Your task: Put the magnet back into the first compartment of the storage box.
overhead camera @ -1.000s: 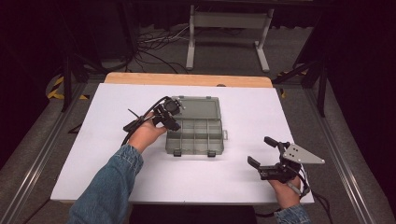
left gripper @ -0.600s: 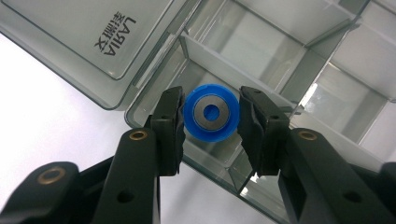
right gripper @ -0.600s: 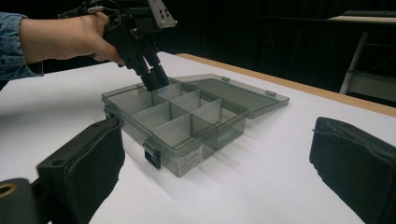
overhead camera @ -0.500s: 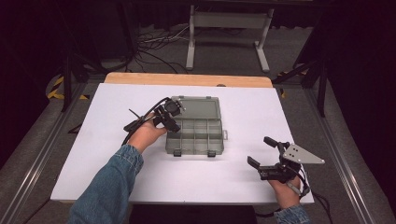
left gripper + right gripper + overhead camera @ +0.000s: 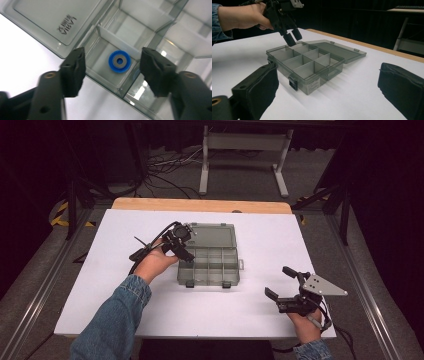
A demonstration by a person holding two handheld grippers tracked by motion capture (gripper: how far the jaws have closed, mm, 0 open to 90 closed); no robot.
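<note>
Our left gripper point(image 5: 112, 65), jaws just opened, hovers over blue washer point(image 5: 119, 61) in organizer box point(image 5: 209, 270); right gripper point(image 5: 285, 287) apart, near-right; lid point(image 5: 212, 235) lies flat behind.

On a white table point(image 5: 125, 270), your left gripper point(image 5: 181, 245) hangs with jaws just opened over the far-left corner of an open, clear compartment box point(image 5: 210, 265), while your right gripper point(image 5: 280, 285) rests well apart near the table's near-right corner, jaws spread.

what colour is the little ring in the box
Blue, with a grey centre; the ring shows best in the left gripper view.
</note>
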